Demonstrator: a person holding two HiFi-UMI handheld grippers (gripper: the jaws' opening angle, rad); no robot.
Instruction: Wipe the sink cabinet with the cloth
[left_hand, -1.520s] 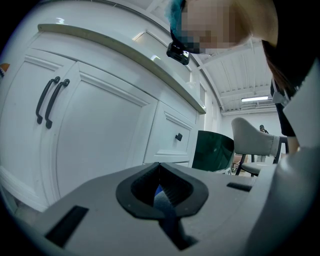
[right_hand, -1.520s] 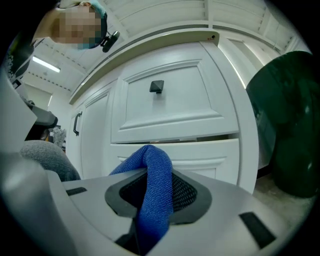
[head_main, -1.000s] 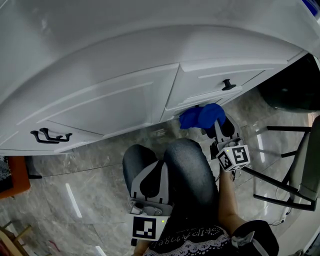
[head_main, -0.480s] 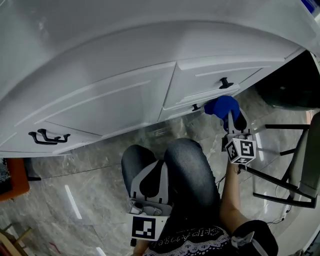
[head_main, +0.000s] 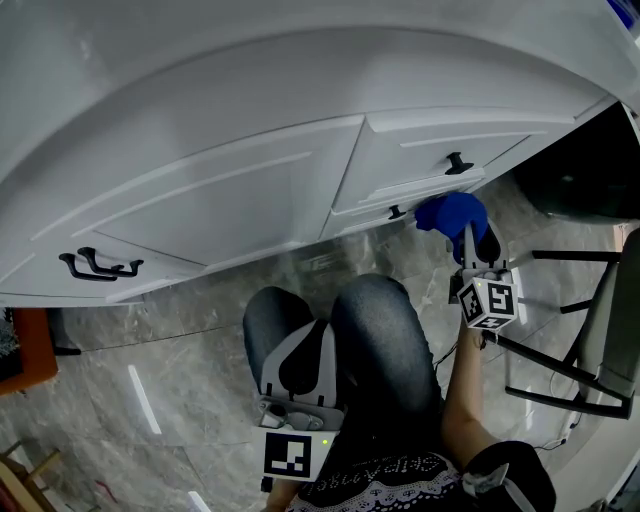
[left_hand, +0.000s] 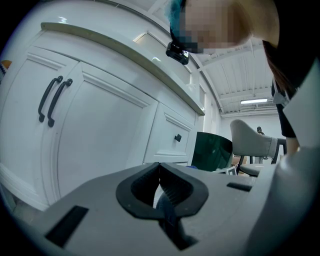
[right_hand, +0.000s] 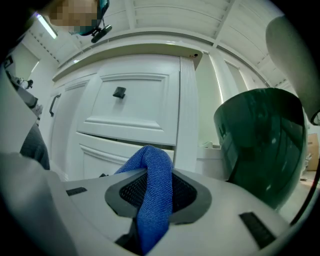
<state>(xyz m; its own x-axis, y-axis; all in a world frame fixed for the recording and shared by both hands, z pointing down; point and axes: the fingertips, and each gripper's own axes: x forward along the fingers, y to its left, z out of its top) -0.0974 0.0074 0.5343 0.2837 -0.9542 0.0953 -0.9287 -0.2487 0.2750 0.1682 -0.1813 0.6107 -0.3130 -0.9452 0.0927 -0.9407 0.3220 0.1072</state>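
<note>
the blue cloth (right_hand: 156, 172) is clamped between the jaws of the right gripper (head_main: 468, 240), which are closed on it; in the right gripper view a fold of the cloth is seen rising above the black pads and hanging down between them. in the head view the bunched cloth is held up at the right end of the white sink cabinet (head_main: 250, 190), just below the upper drawer (head_main: 430, 160) with its black knob (head_main: 457, 165) and just beside a smaller black knob (head_main: 396, 212) on the front below. whether the cloth is touching the cabinet cannot be told.

the left gripper (left_hand: 160, 192) is held low over the person's legs (head_main: 385, 345), well apart from the cloth. its jaws are brought together at the tips and nothing is gripped between them.

a pair of black handles (head_main: 100, 268) is seen on the cabinet doors at the left. a dark green bin (right_hand: 260, 145) is placed just beside the cabinet's right end, and a chair (head_main: 605, 330) is set near it on the grey marbled floor (head_main: 170, 350).
</note>
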